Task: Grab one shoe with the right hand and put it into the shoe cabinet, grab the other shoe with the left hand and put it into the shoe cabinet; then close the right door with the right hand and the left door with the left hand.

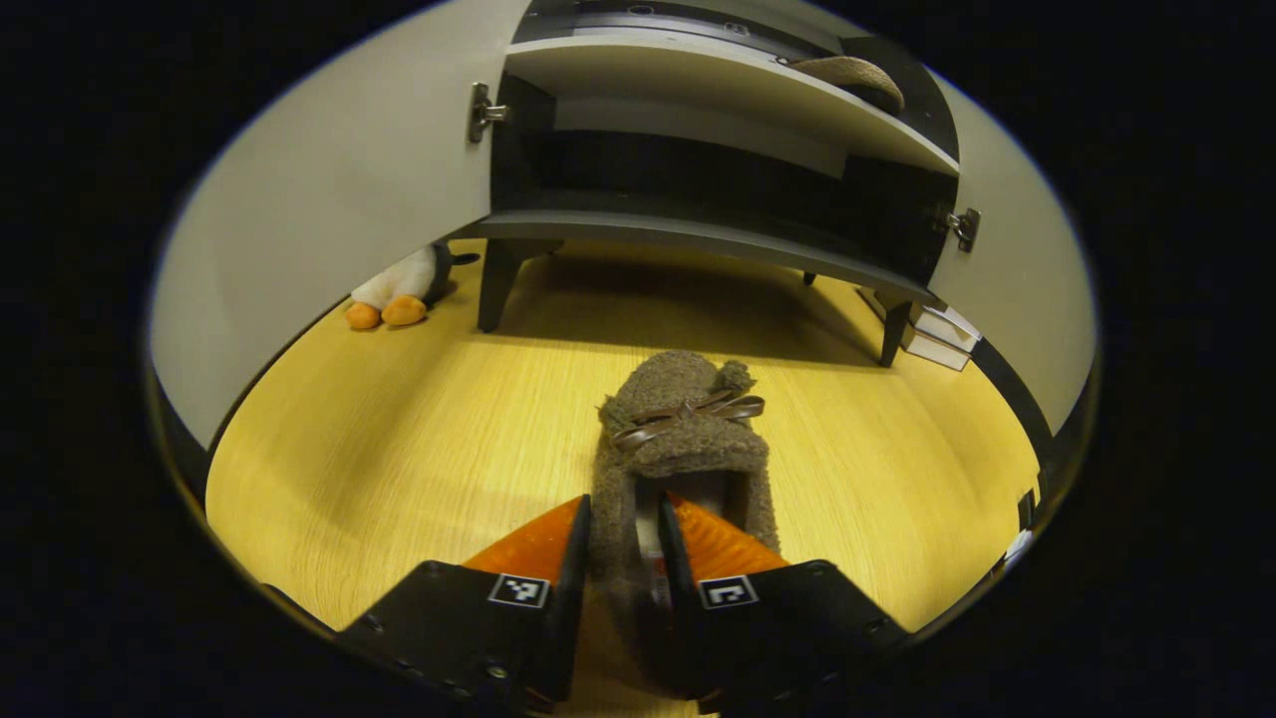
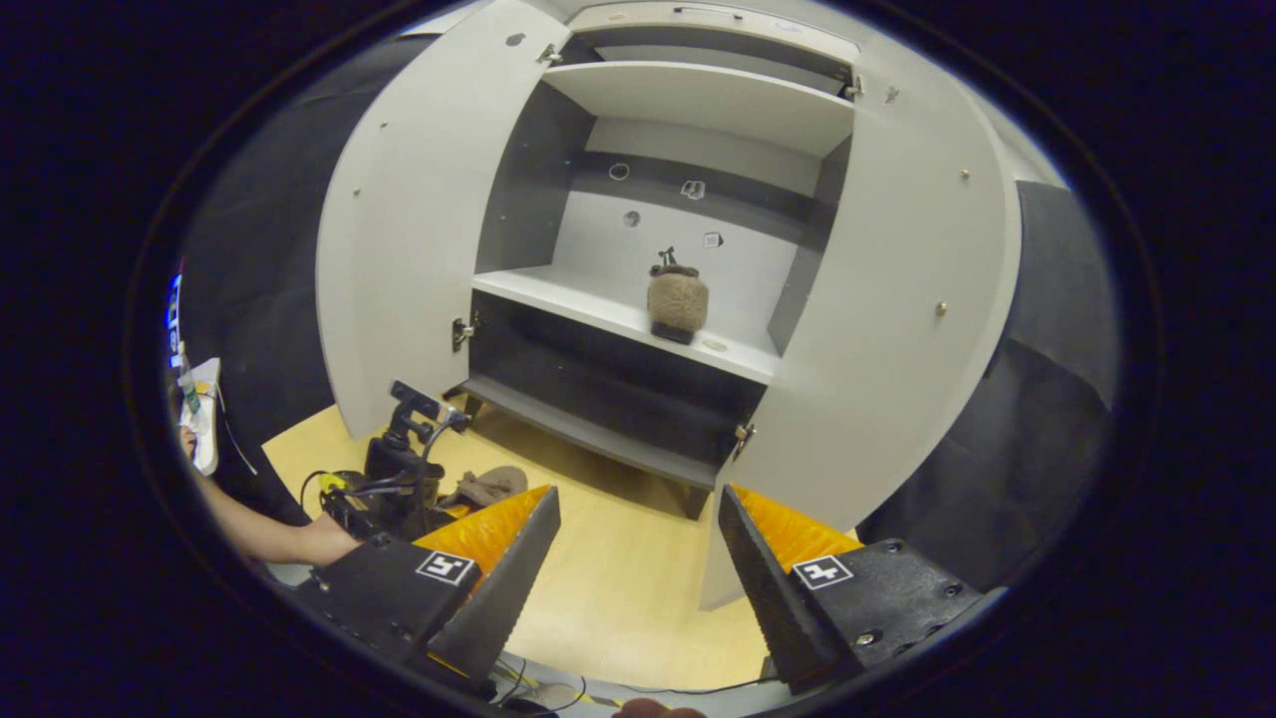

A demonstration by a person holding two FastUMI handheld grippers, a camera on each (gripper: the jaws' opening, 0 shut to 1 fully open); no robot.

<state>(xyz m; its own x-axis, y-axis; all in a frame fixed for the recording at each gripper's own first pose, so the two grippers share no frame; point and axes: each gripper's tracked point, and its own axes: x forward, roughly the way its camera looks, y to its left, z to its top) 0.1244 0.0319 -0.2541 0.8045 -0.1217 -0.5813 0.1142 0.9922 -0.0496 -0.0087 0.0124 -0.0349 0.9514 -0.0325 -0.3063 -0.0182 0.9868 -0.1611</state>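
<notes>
Nearest my left camera, the left tool (image 1: 620,558) is pinching the side wall of the brown slipper (image 1: 683,449): one orange finger sits outside the heel collar, the other inside the opening, both pressed against the fuzzy fabric. The slipper lies on the yellow wood-grain floor (image 1: 399,459), toe pointing toward the cabinet (image 1: 698,229), well short of its legs. It looks soft and light, a woolly knit with a thin brown ribbon bow (image 1: 688,411) on the toe. I judge that it will sag and swing from a one-wall grip, so holding low on the collar near the sole should keep it steadier.

Off to the left, beside the cabinet leg, a plush penguin (image 1: 399,291) rests on the floor. The left door (image 1: 339,199) and the right door (image 1: 1007,269) both stand wide open, smooth pale grey panels on metal hinges.

In the right gripper view, the right tool (image 2: 638,558) is spread wide and holds nothing. Beyond it, the other slipper (image 2: 678,299) already stands on the middle shelf (image 2: 598,304), toward its right end. The left tool also shows low on the left, over the floor, with a forearm (image 2: 264,529) behind it. The shelf's left half looks free for the second slipper.
</notes>
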